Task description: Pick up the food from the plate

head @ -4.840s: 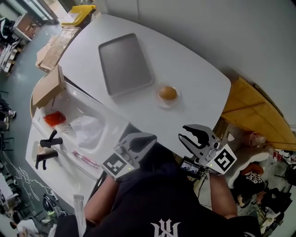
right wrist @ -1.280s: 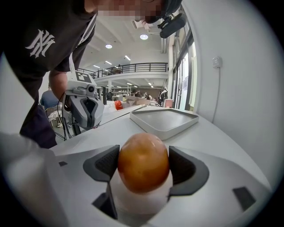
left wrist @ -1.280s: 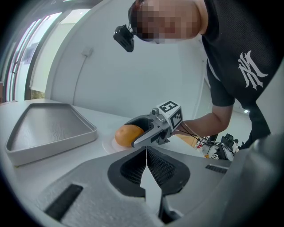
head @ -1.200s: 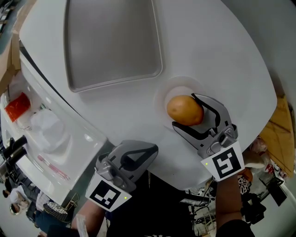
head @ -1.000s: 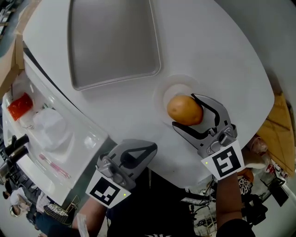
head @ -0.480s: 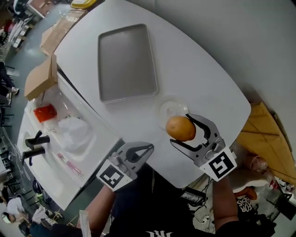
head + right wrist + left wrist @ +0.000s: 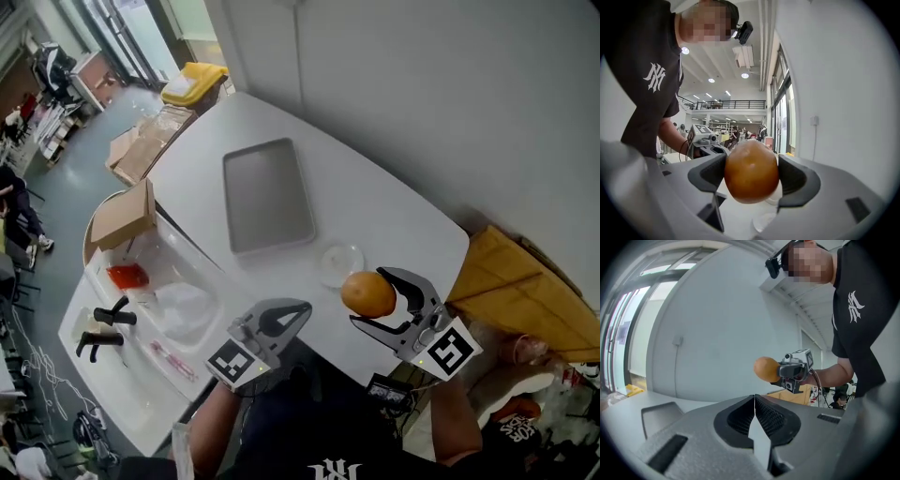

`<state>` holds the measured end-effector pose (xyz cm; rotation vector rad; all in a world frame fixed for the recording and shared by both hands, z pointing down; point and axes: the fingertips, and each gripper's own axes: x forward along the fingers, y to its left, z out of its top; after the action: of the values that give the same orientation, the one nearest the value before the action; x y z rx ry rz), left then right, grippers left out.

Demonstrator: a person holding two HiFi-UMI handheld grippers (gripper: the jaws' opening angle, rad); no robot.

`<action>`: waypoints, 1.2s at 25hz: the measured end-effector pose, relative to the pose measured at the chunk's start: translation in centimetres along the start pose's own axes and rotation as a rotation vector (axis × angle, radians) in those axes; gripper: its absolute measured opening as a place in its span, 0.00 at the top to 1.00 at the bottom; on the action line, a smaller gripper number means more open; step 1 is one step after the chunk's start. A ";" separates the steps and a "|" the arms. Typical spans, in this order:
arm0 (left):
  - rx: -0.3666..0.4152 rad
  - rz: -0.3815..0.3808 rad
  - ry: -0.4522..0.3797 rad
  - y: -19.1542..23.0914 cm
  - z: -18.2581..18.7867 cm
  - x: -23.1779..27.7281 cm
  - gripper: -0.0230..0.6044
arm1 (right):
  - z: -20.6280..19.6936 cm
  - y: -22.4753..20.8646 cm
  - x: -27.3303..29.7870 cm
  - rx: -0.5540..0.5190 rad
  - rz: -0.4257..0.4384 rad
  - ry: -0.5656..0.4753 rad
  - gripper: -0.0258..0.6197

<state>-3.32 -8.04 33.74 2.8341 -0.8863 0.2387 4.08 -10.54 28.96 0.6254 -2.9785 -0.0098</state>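
Since the right tool (image 7: 367,298) is clamped on the food (image 7: 366,291), up off the plate (image 7: 323,272), pickup looks done; the left tool (image 7: 292,312) is closed, empty. Next just needs a steady grip.

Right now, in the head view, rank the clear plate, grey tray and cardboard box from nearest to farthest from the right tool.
From the right tool, holding the round food:
1. Clear plate, just beyond it on the table.
2. Grey tray, farther left, mid-table.
3. Cardboard box, far left, past the table's edge.
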 end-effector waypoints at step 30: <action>0.040 -0.244 -0.145 -17.7 6.4 -15.8 0.95 | 10.8 19.9 -16.9 0.192 -0.139 -0.357 0.43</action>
<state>-5.31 13.70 22.43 2.9906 -0.5551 0.0201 10.45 14.30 17.12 0.9436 -3.2961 0.1737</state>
